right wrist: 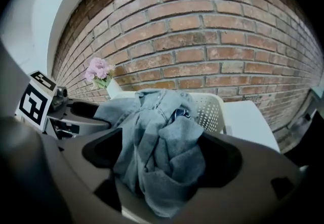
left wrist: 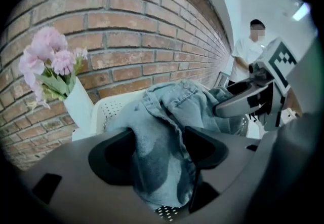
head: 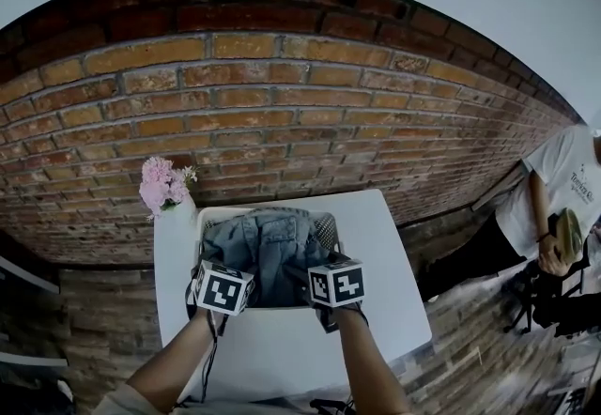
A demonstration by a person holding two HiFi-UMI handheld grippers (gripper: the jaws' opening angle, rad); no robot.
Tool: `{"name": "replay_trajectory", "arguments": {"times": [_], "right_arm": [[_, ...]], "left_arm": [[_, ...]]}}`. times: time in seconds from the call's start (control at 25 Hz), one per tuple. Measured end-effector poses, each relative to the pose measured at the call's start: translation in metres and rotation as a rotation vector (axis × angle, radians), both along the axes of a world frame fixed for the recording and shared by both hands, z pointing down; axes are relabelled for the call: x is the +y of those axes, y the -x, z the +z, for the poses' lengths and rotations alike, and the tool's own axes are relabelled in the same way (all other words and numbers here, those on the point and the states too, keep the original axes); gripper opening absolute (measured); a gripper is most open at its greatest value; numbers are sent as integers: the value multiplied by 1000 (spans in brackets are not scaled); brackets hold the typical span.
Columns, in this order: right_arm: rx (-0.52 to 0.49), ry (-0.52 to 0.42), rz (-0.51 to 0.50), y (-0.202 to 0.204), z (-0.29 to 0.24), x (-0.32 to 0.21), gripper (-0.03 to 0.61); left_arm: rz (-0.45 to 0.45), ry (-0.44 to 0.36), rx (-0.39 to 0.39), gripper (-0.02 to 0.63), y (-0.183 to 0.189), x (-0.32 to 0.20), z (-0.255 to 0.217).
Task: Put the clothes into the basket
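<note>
- Two grippers sit at the near rim of one basket (head: 208,221), side by side, both angled down toward it.
- Far left: pink flowers (head: 162,183) in a white vase (left wrist: 81,104). The vase stands at the back left corner of the table (head: 385,282), just beside the basket.
- Left gripper (left wrist: 159,154): jaws part-way spread and pinching a fold of denim (left wrist: 172,111). The cloth fills the gap and meets both pads.
- Denim: one blue heap lying in the basket and rising above its rim. Its near edge comes over the rim into both sets of jaws. A small dark patch shows among the folds in the right gripper view; what it is cannot be told.
- Basket: white with perforated walls, standing on the white table toward the back, near the brick wall (head: 282,103).
- Right gripper (right wrist: 162,159): jaws wide, clamped on a thick bunch of the same denim, which is packed between the pads.
- Far right: a person (head: 554,197) in a white shirt stands on the floor, well apart from the table.
</note>
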State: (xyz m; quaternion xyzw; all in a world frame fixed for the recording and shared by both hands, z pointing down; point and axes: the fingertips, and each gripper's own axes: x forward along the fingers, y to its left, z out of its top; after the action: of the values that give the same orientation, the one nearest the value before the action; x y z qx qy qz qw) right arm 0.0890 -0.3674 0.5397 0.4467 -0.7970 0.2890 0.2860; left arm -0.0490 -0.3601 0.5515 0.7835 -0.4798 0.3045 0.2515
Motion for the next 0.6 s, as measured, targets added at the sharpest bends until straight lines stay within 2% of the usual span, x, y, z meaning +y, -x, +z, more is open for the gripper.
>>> {"name": "replay_trajectory", "arguments": {"times": [0.2,0.36,0.6], "right_arm": [[3,-138,-27,11,-21,4,436],[-1,-240,2,10,-40,5,436],[-47,-309,-9,18,-54,15,436]], "left_arm": [[-39,-78,49,307,5,1,-23],[-48,-163,80,305,6,4,-44],[-17,-227,101,205,0,14,-60]]}}
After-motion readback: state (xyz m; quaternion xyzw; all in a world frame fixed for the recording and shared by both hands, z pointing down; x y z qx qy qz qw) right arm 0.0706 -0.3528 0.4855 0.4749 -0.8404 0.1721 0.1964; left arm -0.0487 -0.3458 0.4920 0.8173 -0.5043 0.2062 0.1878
